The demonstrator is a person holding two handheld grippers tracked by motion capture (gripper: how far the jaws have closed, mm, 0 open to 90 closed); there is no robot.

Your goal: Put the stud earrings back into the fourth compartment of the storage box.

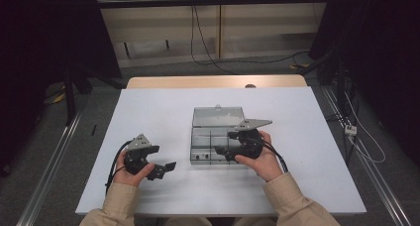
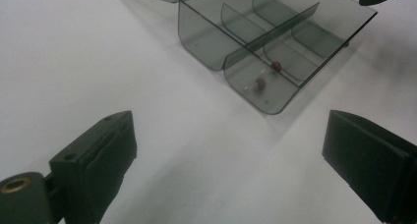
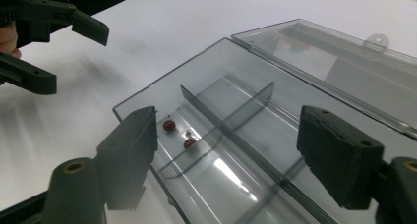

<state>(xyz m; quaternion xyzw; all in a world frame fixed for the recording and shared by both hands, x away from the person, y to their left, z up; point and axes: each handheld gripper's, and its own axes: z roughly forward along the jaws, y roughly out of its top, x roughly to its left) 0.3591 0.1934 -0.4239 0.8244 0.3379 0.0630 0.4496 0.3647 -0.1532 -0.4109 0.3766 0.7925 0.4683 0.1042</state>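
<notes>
A smoky clear plastic compartment box (image 1: 208,145) stands open on the white table (image 1: 148,117), its lid (image 1: 218,116) laid back behind it. Two small red beads (image 3: 169,125) lie in one end compartment by the box's near corner; from the left gripper view the beads (image 2: 276,66) sit in the nearest cell. My right gripper (image 3: 226,150) hovers open just above the box (image 3: 255,130) with nothing between its pads, at the box's front right edge in the high view (image 1: 220,150). My left gripper (image 1: 166,169) rests open left of the box, empty (image 2: 228,155).
Dividers (image 2: 275,30) split the box into several cells. A wooden strip (image 1: 213,81) edges the table's far side, with cables on the floor (image 1: 208,57) beyond. Bare white tabletop lies to the left of the box and in front of it.
</notes>
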